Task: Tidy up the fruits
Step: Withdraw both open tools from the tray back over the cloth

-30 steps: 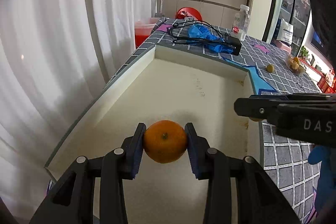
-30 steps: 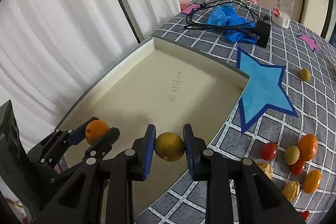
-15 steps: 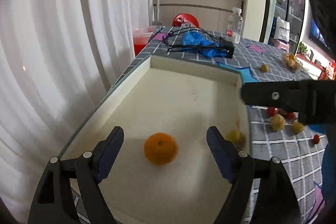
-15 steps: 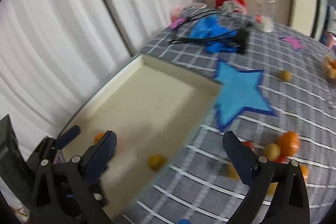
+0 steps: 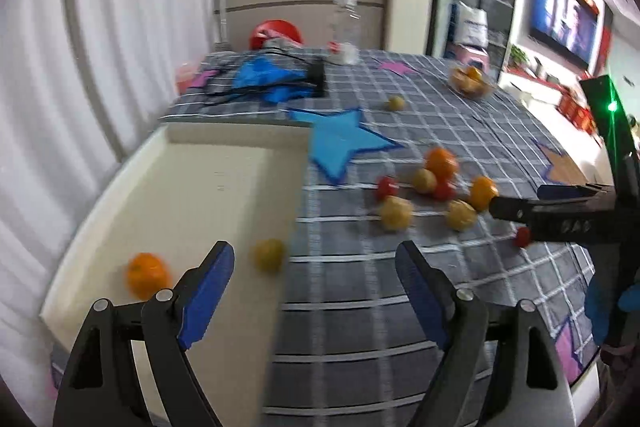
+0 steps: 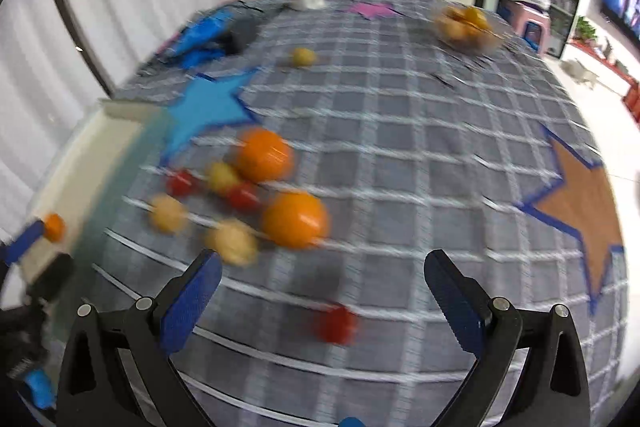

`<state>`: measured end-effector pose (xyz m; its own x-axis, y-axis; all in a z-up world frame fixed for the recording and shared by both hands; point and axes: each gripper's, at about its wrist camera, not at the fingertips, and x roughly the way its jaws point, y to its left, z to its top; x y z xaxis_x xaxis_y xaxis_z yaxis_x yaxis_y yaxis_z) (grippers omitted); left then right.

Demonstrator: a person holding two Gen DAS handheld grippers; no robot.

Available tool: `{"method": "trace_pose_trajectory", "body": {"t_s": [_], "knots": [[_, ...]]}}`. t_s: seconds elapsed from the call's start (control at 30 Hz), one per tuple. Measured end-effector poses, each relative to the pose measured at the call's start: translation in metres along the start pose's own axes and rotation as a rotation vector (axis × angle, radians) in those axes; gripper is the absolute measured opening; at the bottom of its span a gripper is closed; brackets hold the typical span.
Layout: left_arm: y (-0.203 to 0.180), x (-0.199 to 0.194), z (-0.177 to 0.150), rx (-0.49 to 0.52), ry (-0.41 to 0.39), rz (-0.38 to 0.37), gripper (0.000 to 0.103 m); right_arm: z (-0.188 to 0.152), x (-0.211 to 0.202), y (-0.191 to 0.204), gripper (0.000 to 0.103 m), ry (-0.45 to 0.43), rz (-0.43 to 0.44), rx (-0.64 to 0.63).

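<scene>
From the left wrist, the left gripper [image 5: 316, 263] gapes empty over the cream rectangular tray's [image 5: 192, 131] right wall, a round orange mandarin [image 5: 146, 275] lying inside, while from the right wrist the right gripper [image 6: 320, 277] spreads wide, empty, right of that tray beside scattered loose fruits [image 6: 294, 221].

Surface cloth [image 6: 400, 131]: grey, white grid lines. Appliqué stars: one blue star [image 5: 344, 139], one brown star [image 6: 580, 203] edged blue, one pink star [image 6: 372, 9]. Tray [image 5: 208, 187]: cream, holding an orange mandarin [image 5: 146, 273] and a yellow fruit [image 5: 269, 254]. Loose fruit: orange, yellow, red. Gripper pads [image 5: 208, 291]: blue on black arms.
</scene>
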<state>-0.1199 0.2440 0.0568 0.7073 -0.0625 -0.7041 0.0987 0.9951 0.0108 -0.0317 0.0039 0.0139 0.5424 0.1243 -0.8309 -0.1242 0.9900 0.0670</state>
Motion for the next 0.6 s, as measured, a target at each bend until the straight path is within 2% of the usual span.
{"method": "trace_pose_trajectory", "body": {"t_s": [0.23, 0.4, 0.47, 0.57, 0.6], "knots": [[-0.072, 0.028, 0.002, 0.105, 0.063, -0.061, 0.085, -0.034, 0.005, -0.036, 0.102, 0.014, -0.113, -0.06], [-0.104, 0.054, 0.011, 0.137, 0.086, -0.044, 0.085, -0.051, -0.004, -0.065, 0.102, -0.035, -0.085, -0.003], [-0.11, 0.065, 0.014, 0.131, 0.107, -0.044, 0.08, -0.055, -0.007, -0.071, 0.102, -0.064, -0.079, 0.008], [-0.12, 0.079, 0.016, 0.14, 0.14, -0.036, 0.071, -0.055, -0.007, -0.07, 0.102, -0.064, -0.086, 0.005], [-0.121, 0.084, 0.017, 0.14, 0.151, -0.035, 0.065, -0.054, -0.008, -0.071, 0.102, -0.064, -0.086, 0.006]]}}
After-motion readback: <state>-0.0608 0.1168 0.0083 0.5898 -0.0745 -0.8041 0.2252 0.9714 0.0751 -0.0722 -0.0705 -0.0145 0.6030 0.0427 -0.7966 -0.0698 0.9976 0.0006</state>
